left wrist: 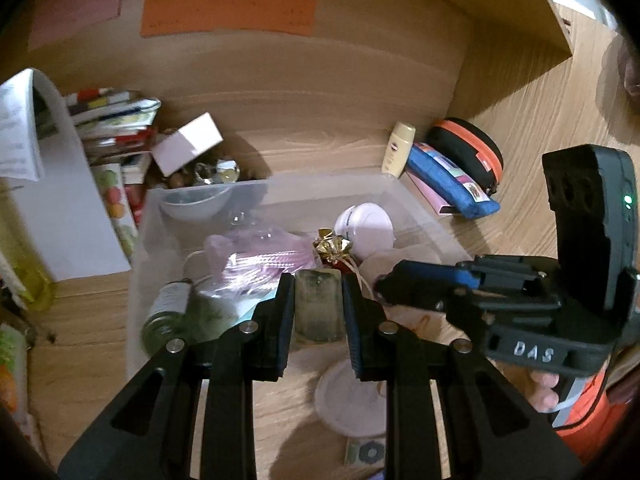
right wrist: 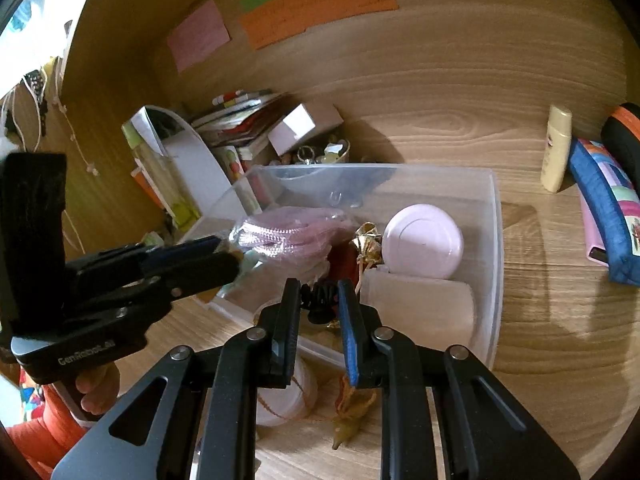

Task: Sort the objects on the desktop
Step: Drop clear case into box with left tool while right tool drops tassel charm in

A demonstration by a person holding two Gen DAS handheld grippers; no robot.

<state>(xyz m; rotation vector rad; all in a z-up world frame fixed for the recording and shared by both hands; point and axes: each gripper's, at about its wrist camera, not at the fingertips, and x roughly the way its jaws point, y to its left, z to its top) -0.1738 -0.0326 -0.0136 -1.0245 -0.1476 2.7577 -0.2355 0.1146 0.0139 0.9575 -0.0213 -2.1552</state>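
Jar (left wrist: 319, 305), cloudy and greenish, stands upright between the fingers of my left gripper (left wrist: 319, 312); both pads are closed on its sides, long axis vertical. It hangs at the near edge of the clear bin (left wrist: 416, 200), just above the contents: a pink cord bundle (left wrist: 264, 260), a dark bottle (left wrist: 166, 308) and a round pink case (left wrist: 366, 228). My right gripper (right wrist: 319, 304) is clamped on a small black clip-like object (right wrist: 320, 298), identity uncertain, held over the same near wall of the bin. The two grippers sit close together, left one slightly nearer the bin's left side. Judgement: the jar goes down and forward into free space. The desk (right wrist: 540, 320) carries a round lid (left wrist: 348, 400) below.
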